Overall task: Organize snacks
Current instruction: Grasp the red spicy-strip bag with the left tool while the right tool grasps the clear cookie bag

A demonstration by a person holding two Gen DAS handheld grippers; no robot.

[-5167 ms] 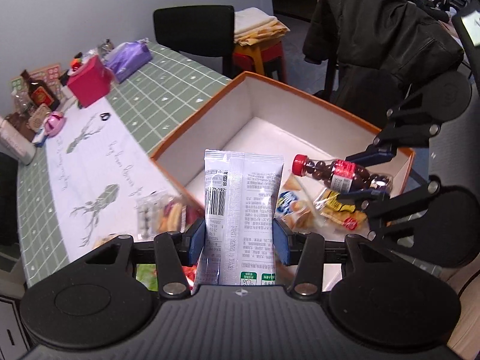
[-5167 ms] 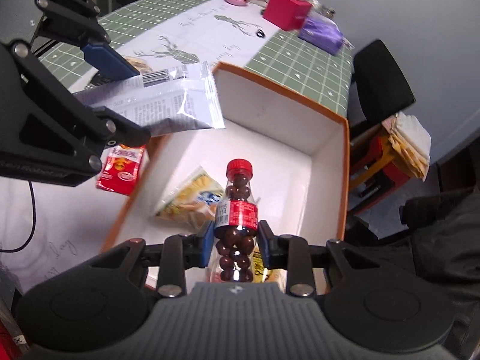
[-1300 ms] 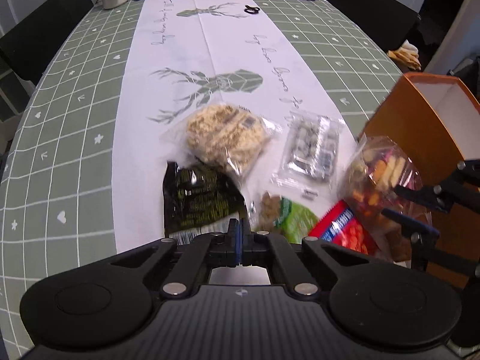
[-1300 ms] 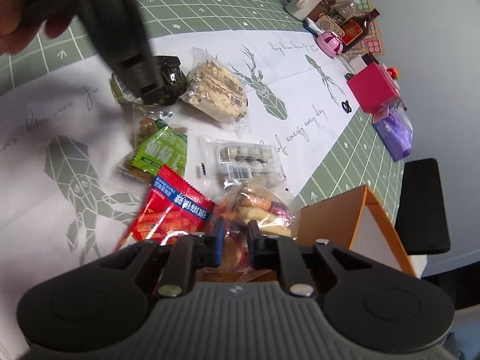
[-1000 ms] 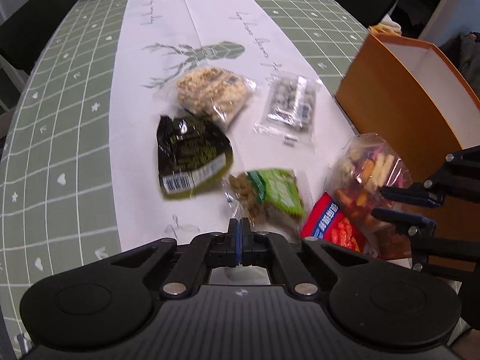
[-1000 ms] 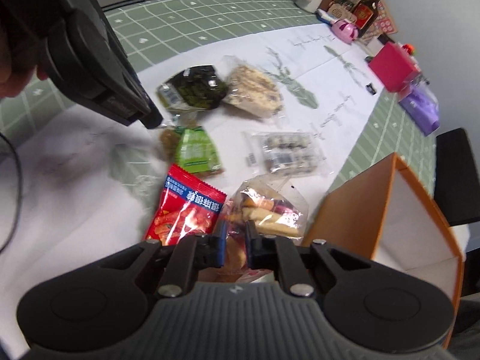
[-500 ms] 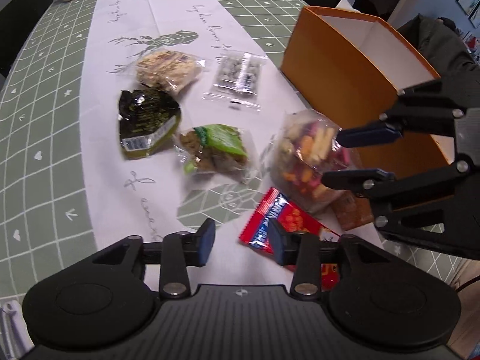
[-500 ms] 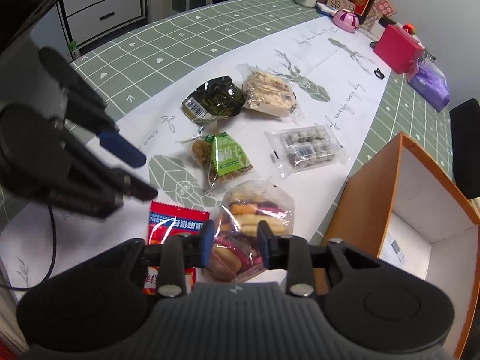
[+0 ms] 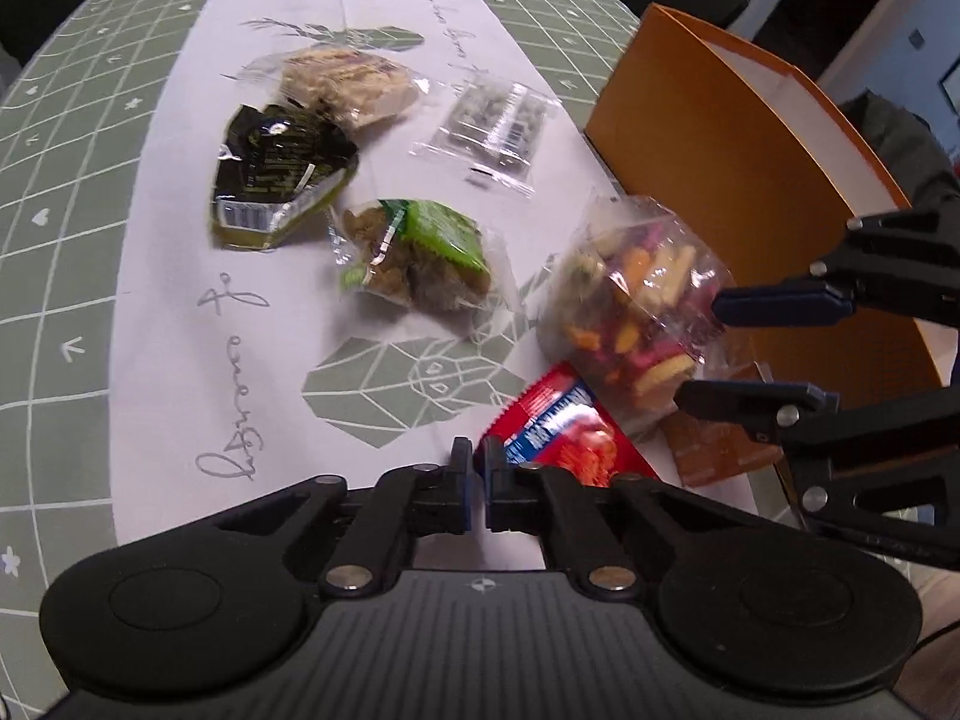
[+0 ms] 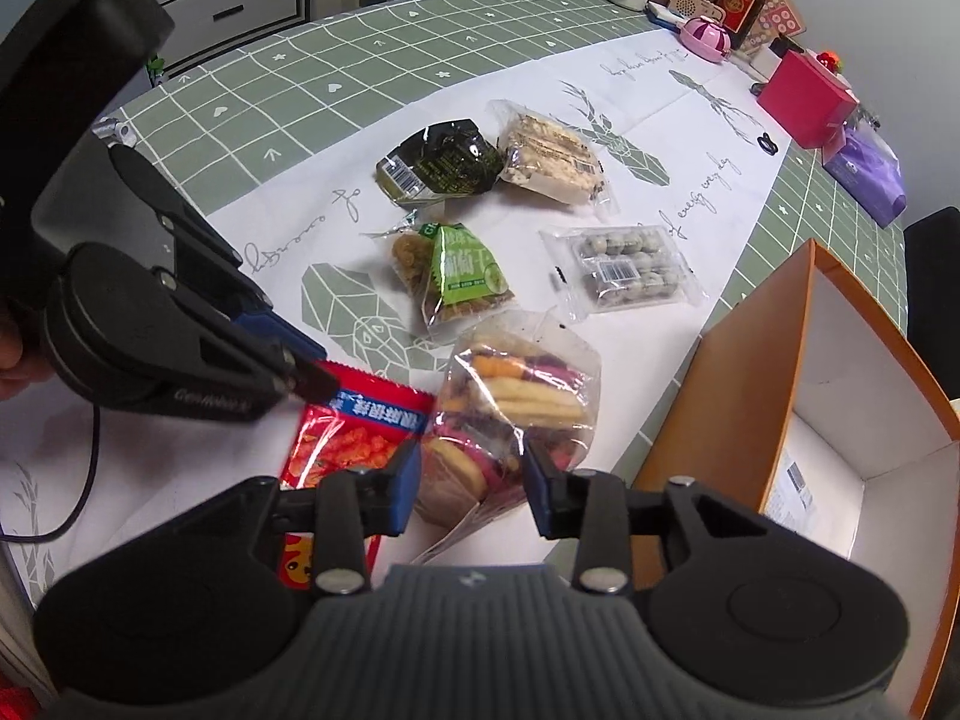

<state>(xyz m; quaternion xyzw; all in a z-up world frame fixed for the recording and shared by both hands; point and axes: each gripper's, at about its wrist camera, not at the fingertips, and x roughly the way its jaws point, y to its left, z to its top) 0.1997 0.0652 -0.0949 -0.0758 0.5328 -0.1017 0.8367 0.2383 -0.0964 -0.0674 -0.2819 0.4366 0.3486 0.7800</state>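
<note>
Across the white deer-print runner (image 10: 660,90) on the green checked tablecloth (image 10: 360,18), six snack packs lay outside the orange cardboard box with the white lining (image 10: 852,372), so by my judgement most of the sorting was left to you. At the lower right of the right wrist view the box stood open, and only a corner of a white printed pack (image 10: 795,483) showed on its floor; what else it held was hidden. Your left gripper (image 9: 478,480) was clenched, pinching the upper corner of the red crinkle-edged snack packet (image 9: 564,432), which lay flat at the lower centre of the left wrist view. Your right gripper (image 10: 471,480) was part closed around the clear bag of mixed coloured vegetable crisps (image 10: 516,402), its blue pads pressing the bag's sides just beside the box wall. Further up the frame, untouched, lay the clear bag with the green label (image 10: 456,276), the black and green foil pouch (image 10: 438,168), the clear wrap of pale puffed cakes (image 10: 552,156) and the clear tray pack of small dark round sweets (image 10: 624,270), all well apart from the box. Two packs looked ready to lift; four waited.
</note>
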